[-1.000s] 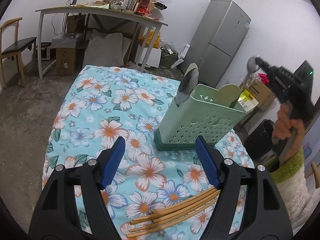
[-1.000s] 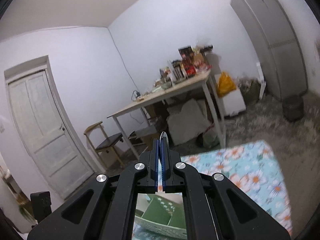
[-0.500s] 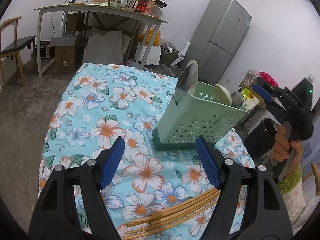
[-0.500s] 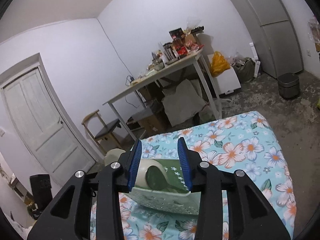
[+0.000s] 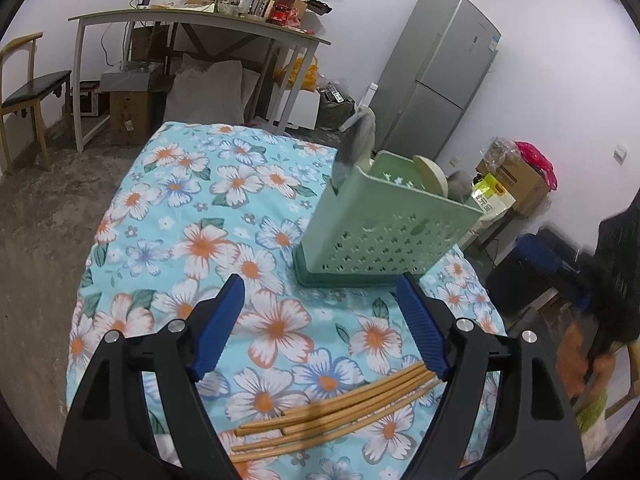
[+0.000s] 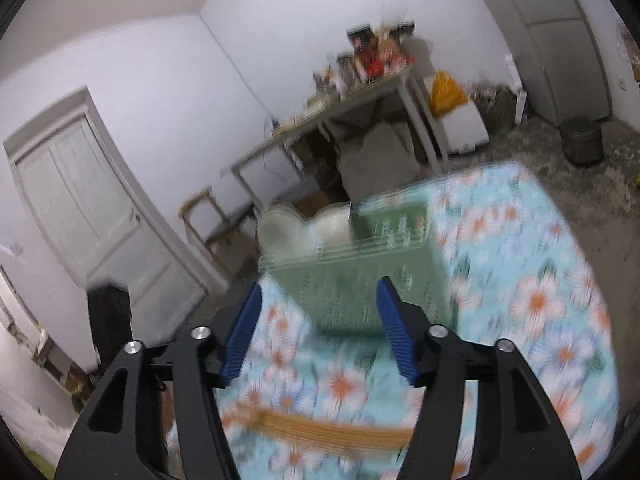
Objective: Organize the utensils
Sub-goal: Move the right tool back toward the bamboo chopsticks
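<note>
Sitting in the green holder (image 5: 384,236) already are some spoons: a grey one (image 5: 354,148) at one end, a pale one (image 5: 430,174) and another grey one (image 5: 458,186) at the other. So part of the tidying looks done. The chopsticks (image 5: 340,412) are still lying loose on the flowery worktop (image 5: 180,208), near the holder, waiting to go in. The left hand-held gripper (image 5: 320,320) is hanging wide open with nothing in it, just over the chopsticks. The right hand-held gripper (image 6: 316,324) has just been opening its jaws and is holding nothing too.
</note>
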